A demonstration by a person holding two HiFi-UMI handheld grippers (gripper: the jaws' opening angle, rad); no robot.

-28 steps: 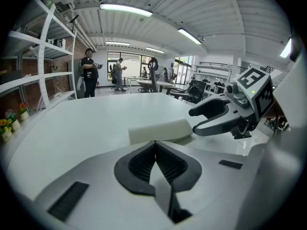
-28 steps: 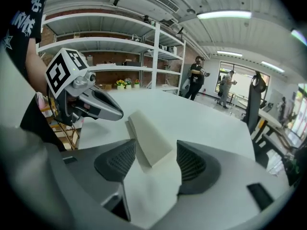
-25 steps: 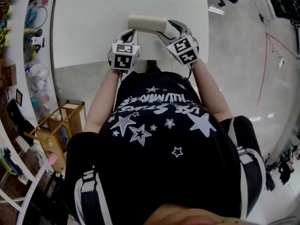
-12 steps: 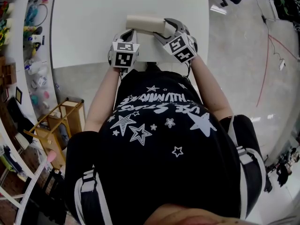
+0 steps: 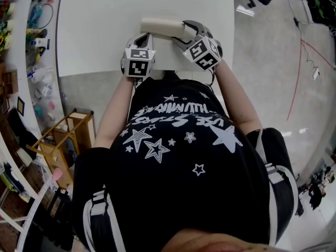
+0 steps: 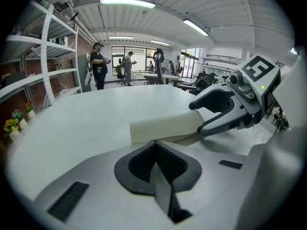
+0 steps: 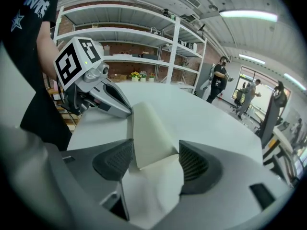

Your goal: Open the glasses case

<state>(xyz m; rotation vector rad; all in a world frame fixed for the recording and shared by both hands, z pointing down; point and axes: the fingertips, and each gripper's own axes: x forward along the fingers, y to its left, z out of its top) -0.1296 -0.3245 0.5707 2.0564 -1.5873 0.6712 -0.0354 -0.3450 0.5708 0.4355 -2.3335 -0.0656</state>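
Since a second ago, the right hand-held gripper has rolled slightly and crept toward the upper left of the head view, and its jaws have just been opening. They now stand wide apart with the right end of the glasses case between the pads. A narrow gap shows at the left pad, and the case's corner sits right at the other pad.

The cream case lies on the white tabletop near its lower edge. Its long axis runs left to right across the head view, with the right end a touch lower.

The left hand-held gripper has barely shifted. Its jaws are together, with the tips right at the case's near long edge, toward its left end. I cannot tell whether they touch it.
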